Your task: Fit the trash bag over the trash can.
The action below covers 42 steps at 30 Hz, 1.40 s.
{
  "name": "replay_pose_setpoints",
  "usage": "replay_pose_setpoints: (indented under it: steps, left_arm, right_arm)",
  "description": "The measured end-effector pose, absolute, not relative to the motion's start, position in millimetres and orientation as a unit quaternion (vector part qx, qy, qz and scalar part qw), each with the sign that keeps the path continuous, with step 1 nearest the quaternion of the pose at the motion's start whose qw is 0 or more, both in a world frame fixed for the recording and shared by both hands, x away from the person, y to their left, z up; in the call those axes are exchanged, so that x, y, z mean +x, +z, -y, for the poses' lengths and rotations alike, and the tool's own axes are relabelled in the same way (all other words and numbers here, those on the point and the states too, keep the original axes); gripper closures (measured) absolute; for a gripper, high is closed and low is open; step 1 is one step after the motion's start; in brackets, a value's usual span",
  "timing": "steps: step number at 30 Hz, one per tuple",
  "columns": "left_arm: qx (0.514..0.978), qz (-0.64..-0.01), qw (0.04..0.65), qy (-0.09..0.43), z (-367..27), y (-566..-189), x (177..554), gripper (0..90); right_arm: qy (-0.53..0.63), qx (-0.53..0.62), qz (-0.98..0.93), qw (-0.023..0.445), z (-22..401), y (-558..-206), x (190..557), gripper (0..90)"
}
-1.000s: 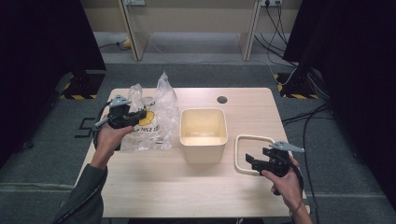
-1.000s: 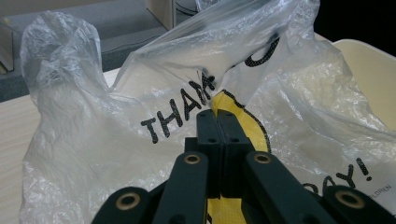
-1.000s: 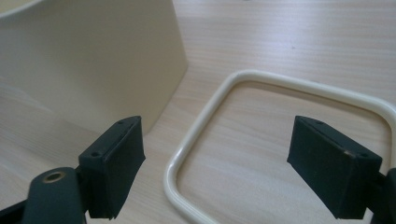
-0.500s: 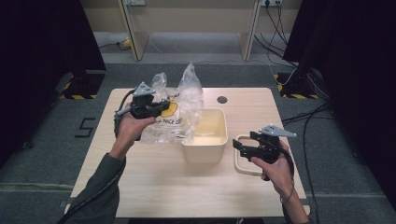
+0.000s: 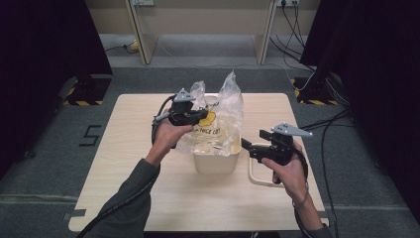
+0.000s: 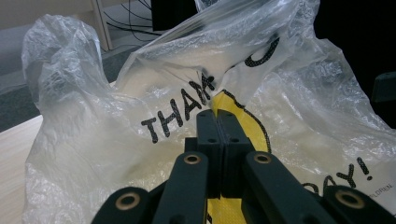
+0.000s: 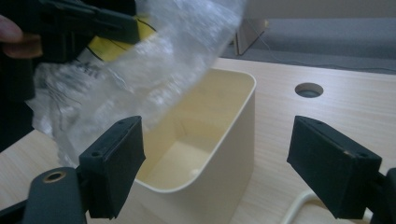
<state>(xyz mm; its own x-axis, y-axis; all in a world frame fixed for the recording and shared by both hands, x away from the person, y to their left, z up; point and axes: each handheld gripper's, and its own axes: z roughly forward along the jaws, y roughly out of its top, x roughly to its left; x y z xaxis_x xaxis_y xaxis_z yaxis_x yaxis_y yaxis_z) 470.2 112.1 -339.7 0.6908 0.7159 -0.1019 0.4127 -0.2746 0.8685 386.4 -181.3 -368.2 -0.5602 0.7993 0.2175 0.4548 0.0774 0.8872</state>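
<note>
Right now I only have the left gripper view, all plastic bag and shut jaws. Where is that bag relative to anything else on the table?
Observer: The plastic bag hangs over a cream bin, partly covering its opening.
Operator: Anything in the bin?
Observer: In the right gripper view the part of the bin's inside that shows is bare.
Operator: And the other gripper?
Observer: The right gripper is open, beside the bin, jaws toward it, holding nothing.
Operator: Anything else nearby?
Observer: A cream frame lies flat on the table under that hand.
</note>
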Motion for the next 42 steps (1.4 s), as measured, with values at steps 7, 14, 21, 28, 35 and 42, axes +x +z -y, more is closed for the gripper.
replay_pose_setpoints:
  steps: [7,14,21,28,35,42]
  left_arm:
    - [0.786,-0.354,0.487,0.144,-91,-343,475,88.9]
    - [0.788,-0.350,0.487,0.136,-79,-346,476,88.8]
    - [0.795,-0.342,0.484,0.126,-72,-349,474,88.3]
    - [0.795,-0.343,0.489,0.111,-82,-351,476,73.0]
    - [0.785,-0.354,0.494,0.119,-119,-341,467,54.1]
    - [0.780,-0.384,0.480,0.121,-158,-350,463,52.8]
  right_arm:
    - [0.526,0.439,-0.710,0.163,173,-362,394,18.5]
    - [0.525,0.452,-0.708,0.135,163,-369,407,19.3]
    - [0.532,0.441,-0.710,0.136,155,-380,421,53.1]
    - [0.518,0.416,-0.727,0.172,160,-384,421,75.1]
    - [0.513,0.414,-0.727,0.193,169,-381,416,78.3]
    - [0.509,0.417,-0.725,0.205,177,-378,415,78.4]
